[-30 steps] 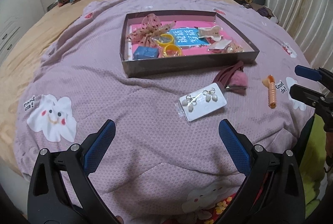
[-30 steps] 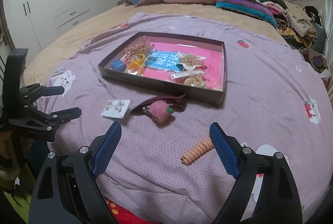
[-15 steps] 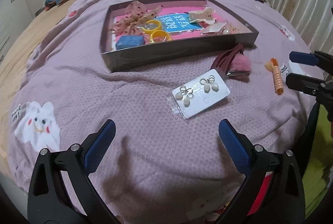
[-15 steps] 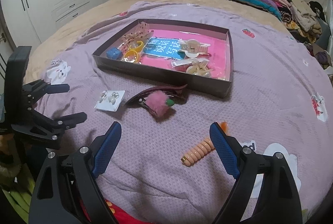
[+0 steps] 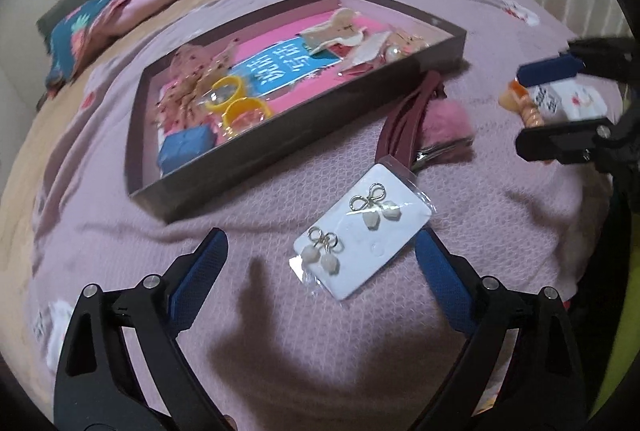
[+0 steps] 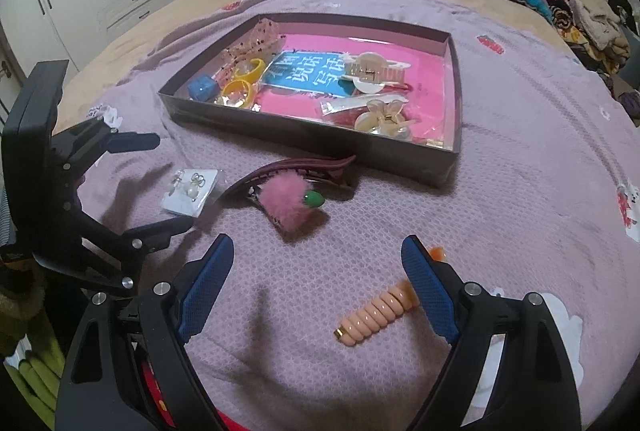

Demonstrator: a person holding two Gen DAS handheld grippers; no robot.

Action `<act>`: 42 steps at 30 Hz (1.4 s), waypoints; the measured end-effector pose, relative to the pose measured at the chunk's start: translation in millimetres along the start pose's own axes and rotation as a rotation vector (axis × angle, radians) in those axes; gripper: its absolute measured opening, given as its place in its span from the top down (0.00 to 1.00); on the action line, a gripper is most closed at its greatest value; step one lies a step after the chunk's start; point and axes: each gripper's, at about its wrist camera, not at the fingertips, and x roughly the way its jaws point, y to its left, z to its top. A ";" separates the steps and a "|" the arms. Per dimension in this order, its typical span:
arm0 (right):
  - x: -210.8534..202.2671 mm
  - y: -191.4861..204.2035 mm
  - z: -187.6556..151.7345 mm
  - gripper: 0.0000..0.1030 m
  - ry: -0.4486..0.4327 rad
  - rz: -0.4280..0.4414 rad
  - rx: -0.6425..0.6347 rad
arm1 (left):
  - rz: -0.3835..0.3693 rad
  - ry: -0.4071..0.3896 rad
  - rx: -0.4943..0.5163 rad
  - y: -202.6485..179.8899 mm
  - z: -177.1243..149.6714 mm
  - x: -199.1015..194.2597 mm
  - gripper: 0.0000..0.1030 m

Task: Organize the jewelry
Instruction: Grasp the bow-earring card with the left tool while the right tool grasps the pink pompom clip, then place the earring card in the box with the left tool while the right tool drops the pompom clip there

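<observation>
Lilac knitted blanket (image 6: 520,159) covers the bed and serves as the work surface, soft enough that small pieces sit where they are dropped. On it stands the shallow dark tray (image 6: 312,133), the evident home for the jewelry: it already holds a lace bow, yellow rings (image 5: 236,103), a blue block, a printed card and several pale clips, so what lies outside it is presumably what remains to be sorted. Just in front of the tray's near wall lies the maroon hair clip (image 6: 292,187) with its pink fluffy pompom, touching no gripper. The left gripper (image 5: 320,255) hangs over the white earring card (image 5: 360,235), which lies flat on the blanket with one corner just beside the hair clip; its jaws stand wide and are closing, the card between them but not yet pressed, one edge nearly at the right-hand pad. The right gripper (image 6: 316,283) is likewise wide and closing around the peach spiral hair tie (image 6: 376,315), whose orange end lies hard by one pad, though I cannot tell that it touches. Each tool seems lined up on its own piece so both can be lifted into the tray together.
</observation>
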 end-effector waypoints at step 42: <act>4.3 2.4 -9.8 0.90 -0.011 0.069 0.005 | -0.073 -0.018 -0.229 37.1 -0.7 -32.0 0.53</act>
